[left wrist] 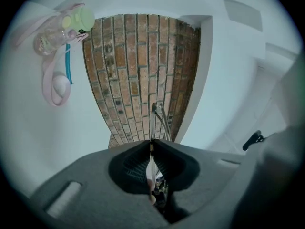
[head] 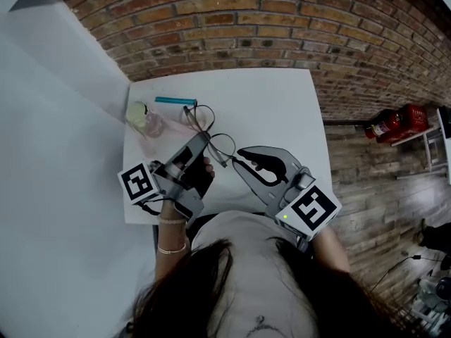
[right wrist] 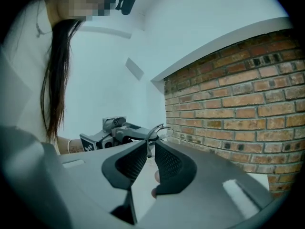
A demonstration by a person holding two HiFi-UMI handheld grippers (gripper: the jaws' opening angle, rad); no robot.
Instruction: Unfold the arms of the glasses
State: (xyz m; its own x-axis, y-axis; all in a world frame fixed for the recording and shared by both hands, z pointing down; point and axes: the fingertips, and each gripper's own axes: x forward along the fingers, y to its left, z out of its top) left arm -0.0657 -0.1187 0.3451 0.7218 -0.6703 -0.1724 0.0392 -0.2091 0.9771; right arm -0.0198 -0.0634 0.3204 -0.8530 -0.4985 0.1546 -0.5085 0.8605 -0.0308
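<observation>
Head view: the person holds both tools low over the near edge of the white table (head: pixel 282 104), wrists bent inward so the two sets of jaws point toward each other. The left gripper (head: pixel 205 140) angles up and to the right; the right gripper (head: pixel 237 155) angles up and to the left. The glasses (head: pixel 223 146) hang between their tips, above the tabletop.

In the left gripper view the left gripper (left wrist: pixel 151 141) has its ribbed black pads pressed together on a thin part of the frame, and the glasses (left wrist: pixel 160 119) stick out straight ahead of the tips. In the right gripper view the right gripper (right wrist: pixel 150 145) pinches another slim wire piece, with the glasses (right wrist: pixel 160 130) just beyond its tips and the left gripper (right wrist: pixel 120 132) past them.

The frame is fine metal wire with clear rounded lenses. Beyond the left gripper's tips and to their left lie a clear bottle (head: pixel 146 118) with a pale green cap and a teal stick (head: pixel 175 101). A brick wall (head: pixel 282 20) rises behind the table.
</observation>
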